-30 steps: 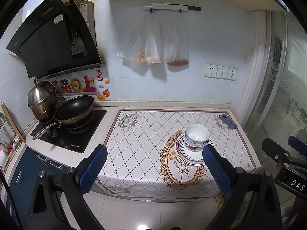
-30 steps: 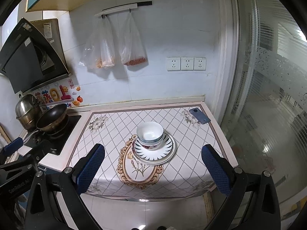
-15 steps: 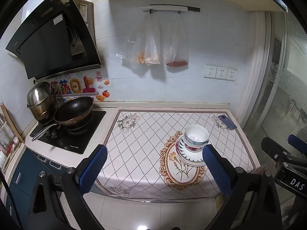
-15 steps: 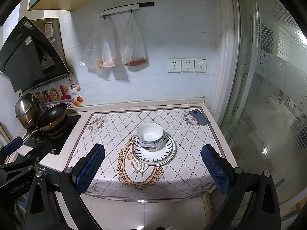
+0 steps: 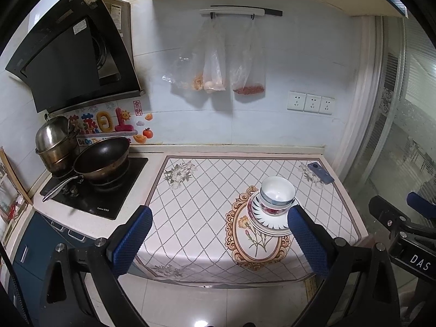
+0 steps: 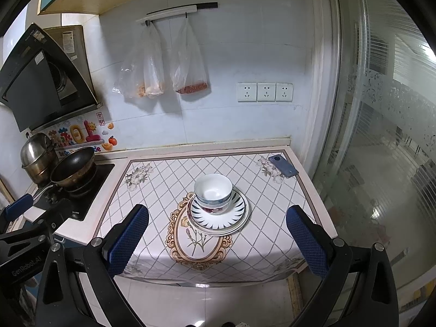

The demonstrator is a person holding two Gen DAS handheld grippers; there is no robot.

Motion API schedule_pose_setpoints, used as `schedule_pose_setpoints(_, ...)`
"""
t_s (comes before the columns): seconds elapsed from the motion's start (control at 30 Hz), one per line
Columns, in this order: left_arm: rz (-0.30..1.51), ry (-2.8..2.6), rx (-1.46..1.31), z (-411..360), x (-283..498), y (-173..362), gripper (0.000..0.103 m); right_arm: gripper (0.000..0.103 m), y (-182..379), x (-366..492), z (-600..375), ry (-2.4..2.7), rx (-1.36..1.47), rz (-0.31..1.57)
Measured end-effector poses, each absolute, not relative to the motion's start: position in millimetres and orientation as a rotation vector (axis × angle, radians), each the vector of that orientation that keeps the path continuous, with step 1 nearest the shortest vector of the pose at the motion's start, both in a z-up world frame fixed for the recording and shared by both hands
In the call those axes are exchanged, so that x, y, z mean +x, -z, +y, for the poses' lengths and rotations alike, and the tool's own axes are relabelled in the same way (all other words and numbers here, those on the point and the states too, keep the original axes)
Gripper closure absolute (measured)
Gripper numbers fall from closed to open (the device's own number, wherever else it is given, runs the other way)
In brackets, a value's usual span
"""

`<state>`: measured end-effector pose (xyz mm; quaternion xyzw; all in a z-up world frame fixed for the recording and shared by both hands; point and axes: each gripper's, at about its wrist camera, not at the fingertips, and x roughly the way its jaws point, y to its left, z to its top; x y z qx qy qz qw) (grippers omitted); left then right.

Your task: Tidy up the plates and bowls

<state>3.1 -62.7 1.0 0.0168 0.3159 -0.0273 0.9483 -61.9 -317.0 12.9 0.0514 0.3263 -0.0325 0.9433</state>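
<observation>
Left gripper (image 5: 219,234): jaws spread wide, holding nothing, short of the surface.
Right gripper (image 6: 218,234): likewise released and empty.
Bowls (image 6: 213,193): stacked upright on the plates (image 6: 234,219), mid-surface (image 6: 163,190) on the patterned cloth.
Phone (image 6: 283,165): far right corner.
Wok (image 5: 102,158): on the stove, left.

Counter (image 6: 308,190); plates (image 6: 218,220), phone (image 6: 283,165).
</observation>
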Motion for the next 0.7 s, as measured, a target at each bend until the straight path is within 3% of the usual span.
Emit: schedule_pose_setpoints(0.7, 0.641, 0.064, 0.035, -61.2, 8.9, 0.1, 0.001, 0.000, -13.3, -59.9, -313.0, 0.083, 0.104, 0.656)
